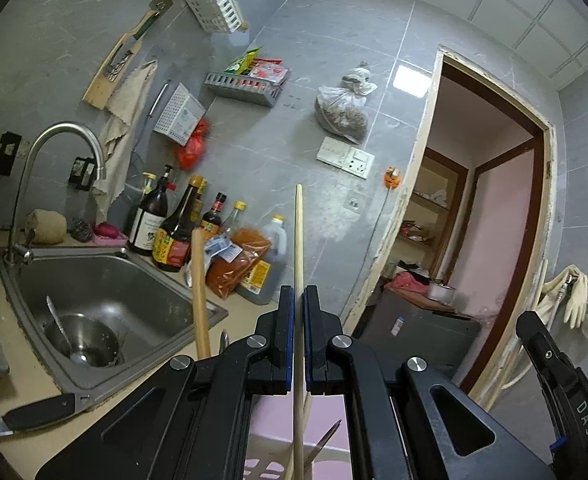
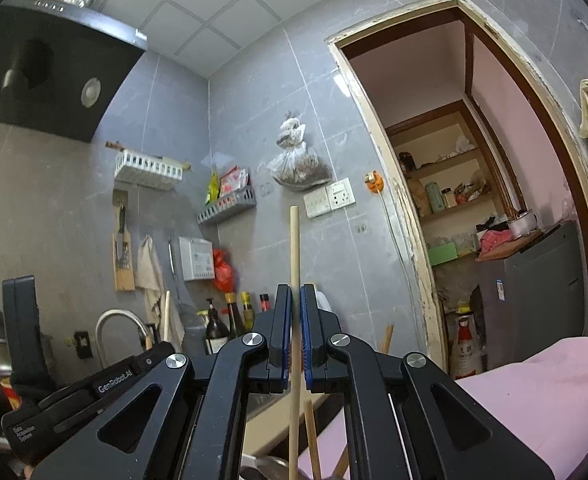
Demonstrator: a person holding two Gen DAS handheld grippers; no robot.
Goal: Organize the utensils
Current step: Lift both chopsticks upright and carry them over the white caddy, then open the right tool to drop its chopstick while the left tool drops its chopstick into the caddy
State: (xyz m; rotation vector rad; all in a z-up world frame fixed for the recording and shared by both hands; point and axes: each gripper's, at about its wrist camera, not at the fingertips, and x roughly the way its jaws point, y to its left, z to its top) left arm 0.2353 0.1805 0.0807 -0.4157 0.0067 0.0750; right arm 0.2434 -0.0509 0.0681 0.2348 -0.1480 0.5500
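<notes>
Kitchen corner, grey tile wall, doorway on the right. The tabletop (image 1: 26,446) carries a steel sink (image 1: 106,280) with a bowl and ladle in it, sauce bottles (image 1: 174,232) behind, and a black-handled knife (image 1: 34,414) at the near edge. Below both cameras I see a pink slotted basket (image 1: 270,470), which I take for the utensil holder; sticks and a metal utensil are poking out of it.

Left gripper (image 1: 299,296): jaws together, clamped on a thin pale chopstick (image 1: 299,236) that stands upright, tip above the jaws and tail running down toward the basket. A thicker wooden handle (image 1: 199,292) stands just left of it, free of my jaws.

Right gripper (image 2: 296,296): jaws together, clamped on a wooden stick (image 2: 294,248), also upright. More chopsticks (image 2: 313,436) lean in the container beneath.

My read: both sticks are gripped and hang over the holder, so this is either seating or lifting; I can't tell which.

To do it well:
- keep both sticks vertical, no roll, so the tails don't rake the neighbours
- move one hand at a time; the grippers are near each other
- lower the tail into a free slot and release only once it bottoms out
- stay clear of the thick handle on the left
</notes>
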